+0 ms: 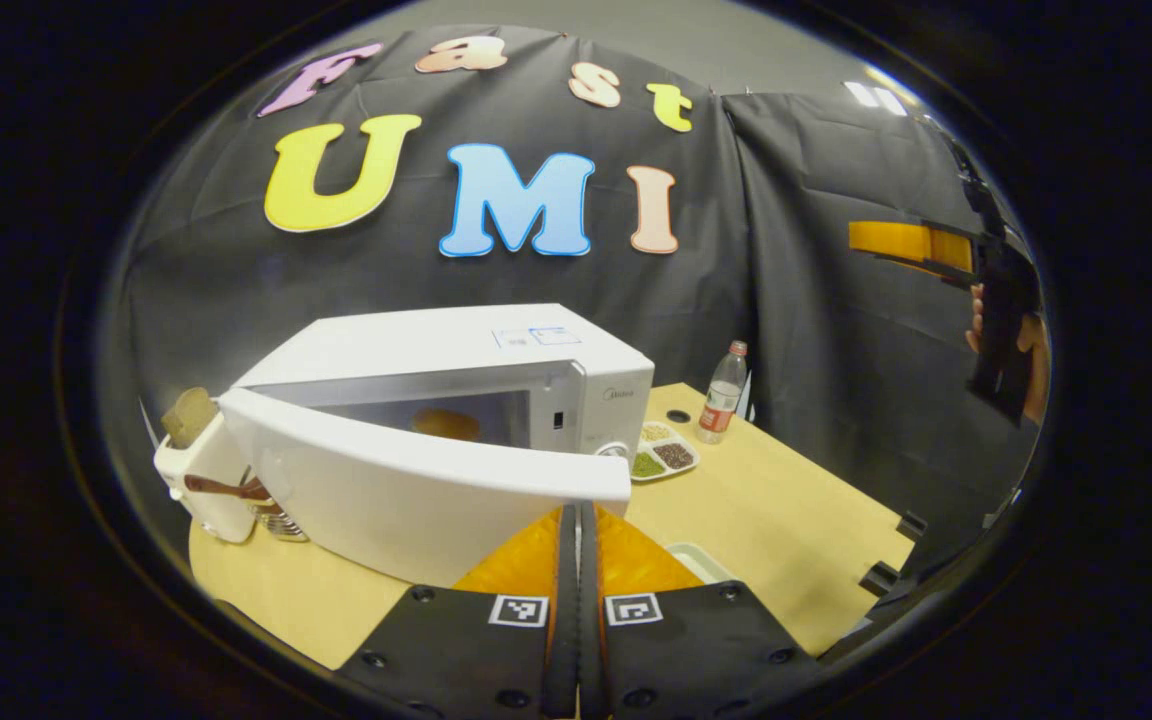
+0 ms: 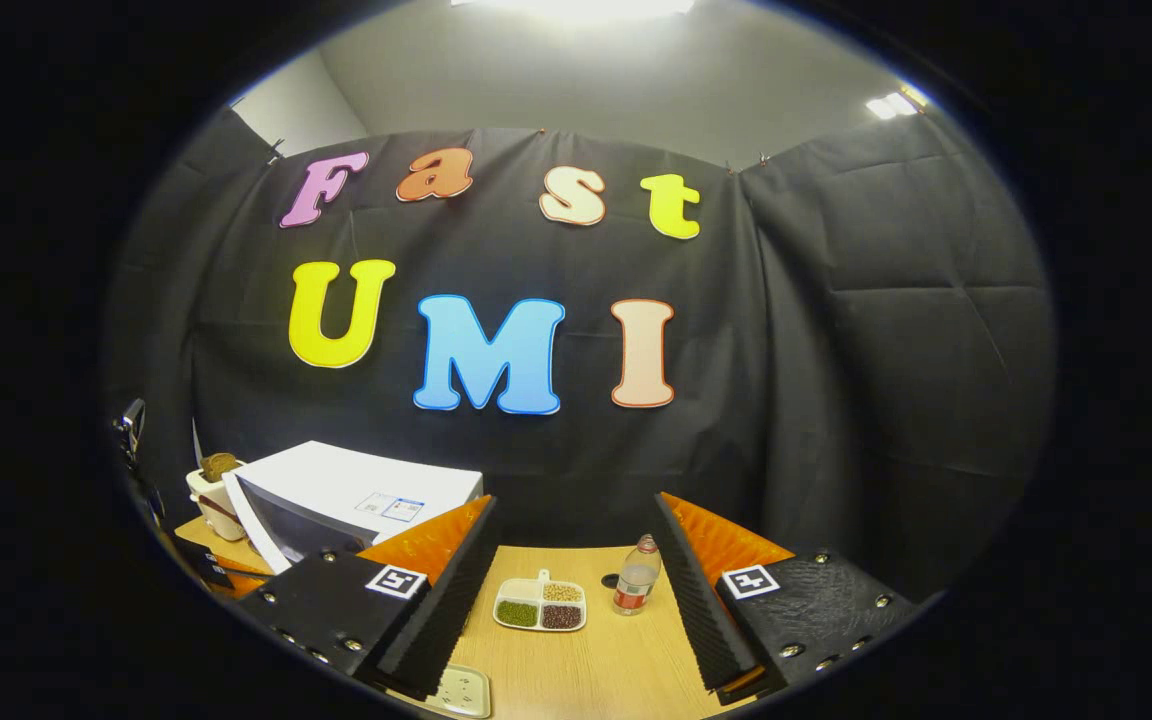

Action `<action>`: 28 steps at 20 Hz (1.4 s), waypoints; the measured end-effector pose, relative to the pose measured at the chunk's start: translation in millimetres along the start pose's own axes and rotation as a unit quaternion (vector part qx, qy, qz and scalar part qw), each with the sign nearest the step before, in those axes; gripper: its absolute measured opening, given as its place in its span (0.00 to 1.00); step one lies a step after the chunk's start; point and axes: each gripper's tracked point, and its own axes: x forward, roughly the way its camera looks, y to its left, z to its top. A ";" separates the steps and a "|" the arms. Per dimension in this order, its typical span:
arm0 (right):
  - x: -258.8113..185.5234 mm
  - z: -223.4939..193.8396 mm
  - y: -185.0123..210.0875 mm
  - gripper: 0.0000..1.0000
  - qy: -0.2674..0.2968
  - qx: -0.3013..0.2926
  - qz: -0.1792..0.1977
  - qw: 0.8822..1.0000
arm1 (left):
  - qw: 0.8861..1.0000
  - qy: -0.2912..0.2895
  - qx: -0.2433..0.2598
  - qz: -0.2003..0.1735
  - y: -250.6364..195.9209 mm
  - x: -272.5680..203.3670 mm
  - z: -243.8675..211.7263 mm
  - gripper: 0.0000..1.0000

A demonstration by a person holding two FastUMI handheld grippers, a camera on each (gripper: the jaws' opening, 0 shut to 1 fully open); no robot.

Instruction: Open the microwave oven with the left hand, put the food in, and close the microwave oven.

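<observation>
Here the white boxy microwave oven point(image 1: 456, 400) stands on the pale wooden tabletop point(image 1: 786, 520) with its door point(image 1: 416, 480) swung partly open toward the camera. Through the gap, a round golden-brown bun point(image 1: 446, 424) sits inside the oven's lit cavity. In the left gripper view, the left claw point(image 1: 578, 530) has its 2 fingers pressed together with nothing between them, and their tips sit just at the door's free lower edge — whether they touch it I cannot tell.

The right claw point(image 2: 576, 590) is held wide open and empty, raised above the tabletop. Between its fingers lie a white 3-compartment dish of beans and grains point(image 2: 540, 604) and, just beside it, a clear plastic bottle with a red label point(image 2: 636, 588). A white toaster with a slice of brown bread point(image 1: 201, 465) stands left of the oven, close to its door.
</observation>
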 end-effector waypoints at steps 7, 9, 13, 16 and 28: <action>-2.2 -1.7 -12.2 0.92 0.004 0.000 -0.016 1.000 | 1.000 -0.002 -0.015 0.018 5.9 23.6 11.7 0.07; -3.2 -2.2 -9.8 0.92 0.006 -0.001 -0.014 1.000 | 1.000 -0.006 -0.012 0.027 5.6 29.5 16.3 0.07; -6.0 -5.5 -7.5 0.92 0.011 -0.007 -0.008 1.000 | 0.999 -0.009 -0.022 0.030 1.0 45.1 21.5 0.07; -5.2 -4.6 -8.7 0.92 0.008 -0.010 -0.007 1.000 | 0.999 -0.011 -0.031 0.034 1.1 54.4 27.9 0.07; 4.0 -7.7 -9.0 0.92 0.011 -0.008 -0.003 1.000 | 0.998 -0.008 -0.044 0.041 3.2 91.5 42.4 0.07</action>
